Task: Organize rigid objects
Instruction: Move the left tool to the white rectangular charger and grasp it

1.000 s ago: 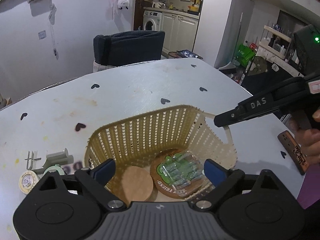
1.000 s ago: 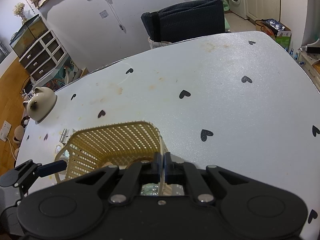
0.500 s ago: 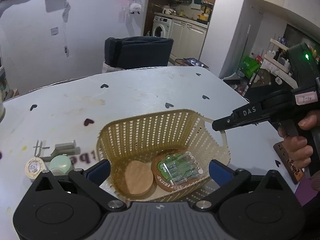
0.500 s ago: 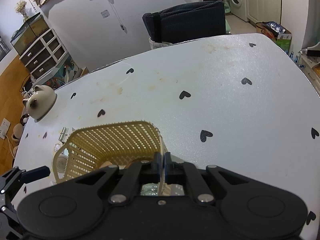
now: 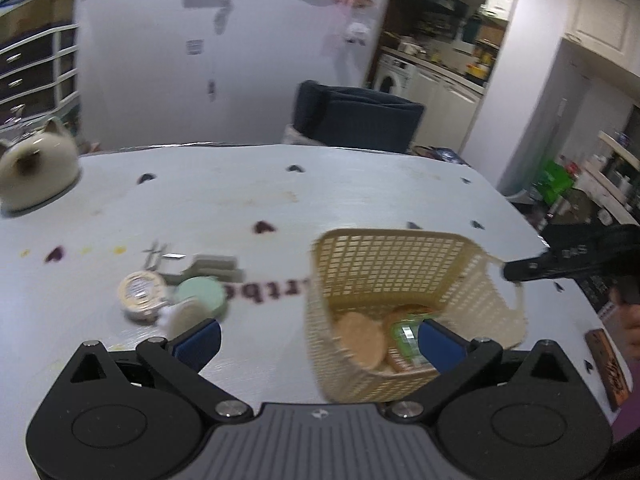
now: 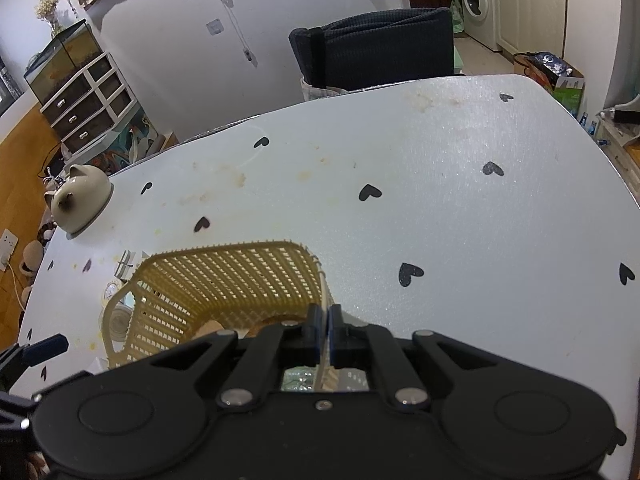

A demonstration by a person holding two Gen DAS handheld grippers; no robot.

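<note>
Spread to its widest and empty, the left claw (image 5: 318, 336) has swung away from above the cream plastic lattice basket (image 5: 400, 264) toward the loose items on the white heart-printed table (image 5: 360, 184); the basket, centred between its blue pads (image 5: 199, 338) a second ago, now sits off to the right of its view, which is smeared with motion. The right claw (image 6: 323, 330) has not budged: its jaws are pressed together on the basket's thin rim at the side nearest the person, steadying it. Inside the basket lie a round tan wooden disc (image 5: 362, 340), a brown round coaster and a clear packet with green contents (image 5: 406, 334). Still out on the table, between the basket and the table's left edge, are a small round tin with a printed label (image 5: 141, 294), a pale green round lid (image 5: 200, 294) touching it, and a grey plastic piece (image 5: 212, 266) just behind. Judging by the shift, the last drop is finished and the tin or green lid is the next pick.
</note>
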